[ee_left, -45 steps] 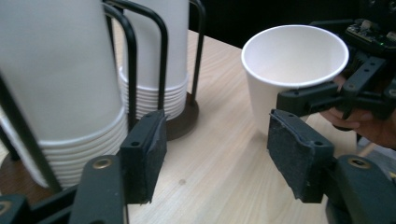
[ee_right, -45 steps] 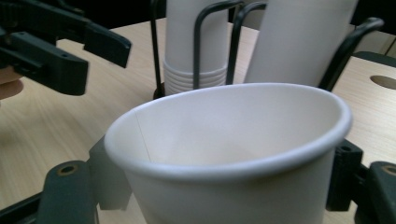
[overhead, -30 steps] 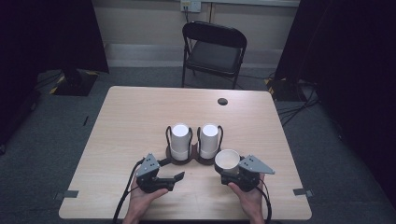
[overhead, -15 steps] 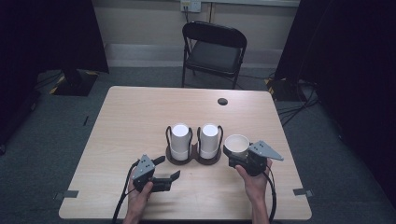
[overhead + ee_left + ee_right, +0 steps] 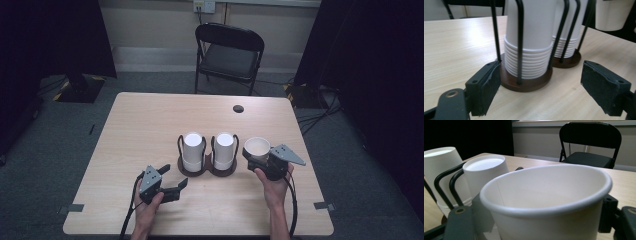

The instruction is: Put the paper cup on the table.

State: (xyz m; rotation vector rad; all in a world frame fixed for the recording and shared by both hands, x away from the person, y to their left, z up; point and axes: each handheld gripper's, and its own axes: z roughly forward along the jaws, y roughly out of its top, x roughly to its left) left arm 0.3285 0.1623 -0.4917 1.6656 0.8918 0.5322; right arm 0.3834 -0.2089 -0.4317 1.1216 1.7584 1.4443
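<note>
While the cup sits upright in the grip, its handling reads as follows.
Held thing: a white paper cup point(image 5: 257, 146), mouth up, right of centre in the high view, just right of the two cup stacks.
Right gripper point(image 5: 263, 159): closed on the paper cup point(image 5: 546, 202), one pad on each side of its wall below the rim.
Left gripper point(image 5: 175, 178): jaws have just been opening and stand wide, nothing between them; in the left gripper view the pads point(image 5: 485, 87) flank the near holder's base point(image 5: 529, 81) without touching it.
Cup stacks: the left stack point(image 5: 192, 150) and right stack point(image 5: 224, 150) stand upside down in black wire holders.
Weight: probably very light, empty.
Stiffness: thin wall, likely to dent under a hard squeeze; the rolled rim is the stiffest part.
Surface: smooth, perhaps slippery.
Best hold: across the wall just under the rim, gentle pressure.
</note>
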